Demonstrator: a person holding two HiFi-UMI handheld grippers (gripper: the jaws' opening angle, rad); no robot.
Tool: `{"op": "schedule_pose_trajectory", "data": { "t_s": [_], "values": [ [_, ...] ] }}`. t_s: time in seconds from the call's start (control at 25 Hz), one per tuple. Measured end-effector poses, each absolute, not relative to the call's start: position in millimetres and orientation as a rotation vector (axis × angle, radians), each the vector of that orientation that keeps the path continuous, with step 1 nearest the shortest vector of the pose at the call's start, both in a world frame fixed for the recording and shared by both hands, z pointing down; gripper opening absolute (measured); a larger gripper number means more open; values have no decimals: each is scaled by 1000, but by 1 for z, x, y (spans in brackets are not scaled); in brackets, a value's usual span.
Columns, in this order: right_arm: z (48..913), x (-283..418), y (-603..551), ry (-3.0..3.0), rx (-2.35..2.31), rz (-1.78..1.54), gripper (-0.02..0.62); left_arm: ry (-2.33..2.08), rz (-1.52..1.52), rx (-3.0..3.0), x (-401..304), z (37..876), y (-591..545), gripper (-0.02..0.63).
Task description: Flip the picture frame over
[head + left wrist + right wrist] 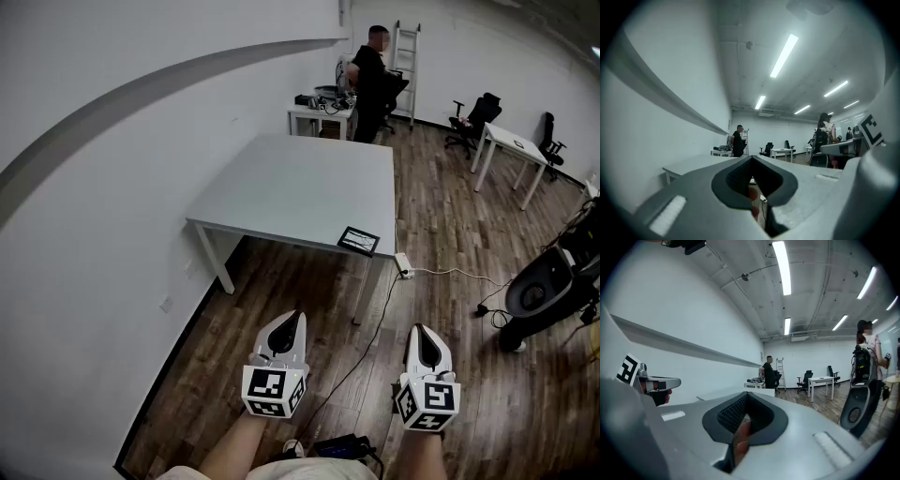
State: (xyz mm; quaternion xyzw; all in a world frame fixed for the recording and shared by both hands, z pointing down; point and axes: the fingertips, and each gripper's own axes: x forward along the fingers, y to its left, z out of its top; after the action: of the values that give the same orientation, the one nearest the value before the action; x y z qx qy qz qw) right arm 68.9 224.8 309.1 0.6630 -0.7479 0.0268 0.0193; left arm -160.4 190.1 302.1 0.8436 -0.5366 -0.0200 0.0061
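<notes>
The picture frame [358,241] is small, dark-rimmed and lies flat at the near right corner of the grey table [300,187]. Both grippers are held low over the wooden floor, well short of the table and apart from the frame. My left gripper [294,319] is shut with nothing between its jaws; in the left gripper view its jaws [752,160] meet in a narrow slit. My right gripper [419,329] is likewise shut and empty, its jaws [746,396] closed and pointing toward the table.
A power strip [403,265] with a cable lies on the floor below the table's corner. A black machine [548,281] stands at right. A person in black [372,80] stands at a far desk near a ladder [405,56]. Office chairs [473,120] and a white desk [511,145] sit beyond.
</notes>
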Motion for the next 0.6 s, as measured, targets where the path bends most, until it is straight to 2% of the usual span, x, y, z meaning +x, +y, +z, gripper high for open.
{"op": "schedule_pose_trajectory", "data": {
  "t_s": [0.6],
  "values": [
    [308,75,236,-2329,2057,83,25,-1663,-66,2665,-142,301,201,0]
  ]
}}
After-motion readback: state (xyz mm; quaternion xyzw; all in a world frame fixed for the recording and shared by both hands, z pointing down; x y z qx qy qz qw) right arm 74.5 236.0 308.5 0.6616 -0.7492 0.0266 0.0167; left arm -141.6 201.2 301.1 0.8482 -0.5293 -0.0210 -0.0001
